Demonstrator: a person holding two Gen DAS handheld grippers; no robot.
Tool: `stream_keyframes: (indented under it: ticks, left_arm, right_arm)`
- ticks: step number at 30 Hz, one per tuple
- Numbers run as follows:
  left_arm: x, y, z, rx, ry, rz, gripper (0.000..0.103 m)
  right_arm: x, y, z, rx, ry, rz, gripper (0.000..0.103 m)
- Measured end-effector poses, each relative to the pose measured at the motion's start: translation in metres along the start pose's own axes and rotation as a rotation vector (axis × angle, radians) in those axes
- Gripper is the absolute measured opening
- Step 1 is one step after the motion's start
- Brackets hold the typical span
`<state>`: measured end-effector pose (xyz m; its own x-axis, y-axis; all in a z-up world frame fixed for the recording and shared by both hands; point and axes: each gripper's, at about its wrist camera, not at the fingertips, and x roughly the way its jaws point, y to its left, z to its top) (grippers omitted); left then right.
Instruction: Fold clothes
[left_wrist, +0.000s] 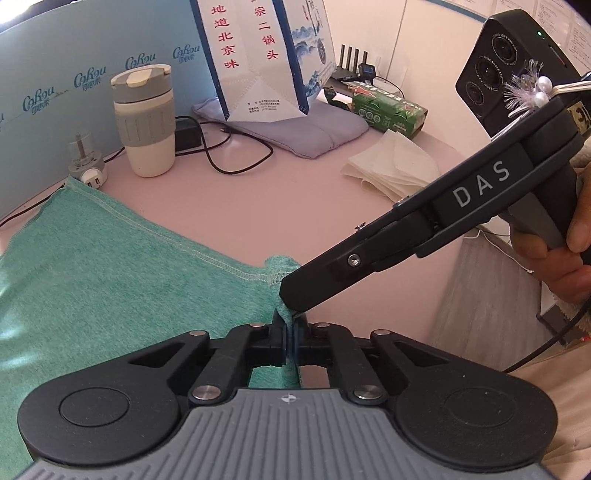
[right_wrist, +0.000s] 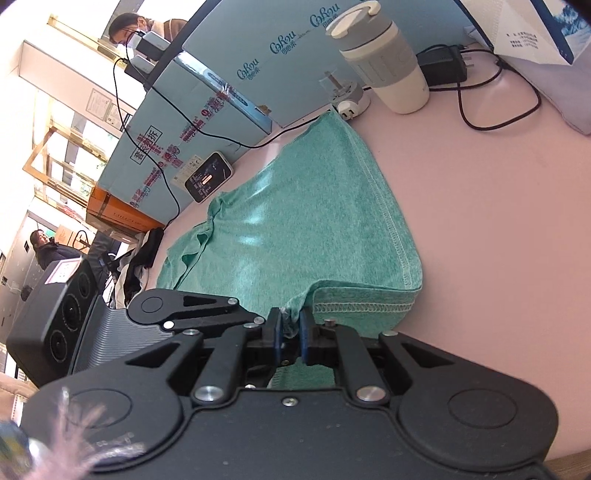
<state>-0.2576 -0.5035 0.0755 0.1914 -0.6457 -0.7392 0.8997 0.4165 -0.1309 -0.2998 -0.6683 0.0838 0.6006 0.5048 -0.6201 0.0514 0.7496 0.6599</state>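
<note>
Both grippers are pinching the green garment (left_wrist: 110, 266) at one corner on the pink bench (left_wrist: 295, 192): left gripper (left_wrist: 290, 328), right gripper (right_wrist: 290, 325).

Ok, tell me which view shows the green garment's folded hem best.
The right wrist view: the green garment lies nearly whole, its hem doubled over near the front. The left wrist view shows only one stitched edge and a pinched corner.

Black tool (left_wrist: 291, 314) marked "DAS", silver screws
</note>
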Motion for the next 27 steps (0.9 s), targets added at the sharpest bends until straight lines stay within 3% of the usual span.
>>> stream_keyframes:
  ticks: [2, 4, 6, 11, 15, 20, 24, 27]
  left_arm:
    - [-0.007, 0.007, -0.001, -0.035, -0.020, 0.009, 0.003]
    - [-0.017, 0.016, -0.003, -0.068, -0.039, 0.026, 0.003]
    - [-0.028, 0.025, -0.005, -0.102, -0.056, 0.043, 0.003]
    - [-0.051, 0.046, -0.011, -0.176, -0.090, 0.085, 0.003]
    - [-0.062, 0.058, -0.017, -0.218, -0.111, 0.116, 0.003]
    - [-0.075, 0.072, -0.023, -0.265, -0.145, 0.145, 0.003]
    - [-0.084, 0.083, -0.029, -0.312, -0.161, 0.164, 0.003]
    - [-0.087, 0.088, -0.031, -0.326, -0.163, 0.164, 0.003]
  right_arm:
    - [-0.004, 0.000, 0.007, -0.005, -0.008, 0.006, 0.023]
    - [-0.010, 0.000, 0.016, -0.014, -0.041, -0.002, 0.050]
    - [-0.015, -0.001, 0.028, -0.020, -0.079, -0.013, 0.060]
    - [-0.001, -0.009, 0.082, -0.053, -0.142, -0.065, 0.061]
    - [0.037, -0.013, 0.132, -0.097, -0.140, -0.079, 0.061]
    - [0.112, -0.030, 0.179, -0.178, -0.045, -0.153, 0.058]
    - [0.164, -0.051, 0.190, -0.184, 0.034, -0.246, 0.057]
    - [0.185, -0.055, 0.190, -0.187, 0.074, -0.275, 0.048]
